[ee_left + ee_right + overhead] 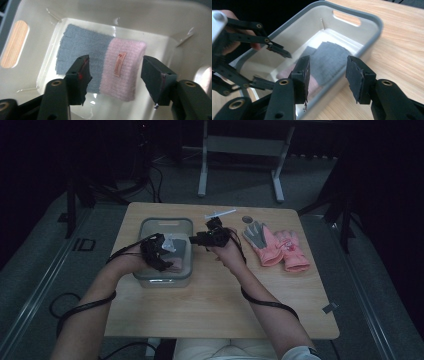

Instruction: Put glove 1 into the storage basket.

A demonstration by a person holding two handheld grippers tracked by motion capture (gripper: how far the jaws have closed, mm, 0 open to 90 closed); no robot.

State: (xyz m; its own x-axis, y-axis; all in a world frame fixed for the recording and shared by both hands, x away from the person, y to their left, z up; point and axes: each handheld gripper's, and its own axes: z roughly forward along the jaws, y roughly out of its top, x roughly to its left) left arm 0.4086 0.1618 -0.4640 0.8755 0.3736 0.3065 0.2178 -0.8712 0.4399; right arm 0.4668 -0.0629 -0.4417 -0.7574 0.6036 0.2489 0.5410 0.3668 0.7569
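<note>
Folded grey-and-pink glove (102, 65) lies released in the bin (165, 281); both grippers' fingers (79, 75) gape empty. Next, likely, the pink gloves (280, 247) at right.

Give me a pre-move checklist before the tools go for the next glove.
1. Grey-and-pink glove lying flat on the bin floor: ok.
2. Left tool free of that glove, jaws apart and above it: ok.
3. Right tool empty, jaws apart, nothing between them: ok.
4. Right tool outside the bin, beside its rim: ok.
5. Next pickup, the pink gloves, lying on the table to the right of the bin, nothing on top of them: ok.
6. Whether the pink gloves are stacked or side by side: cannot tell.
</note>
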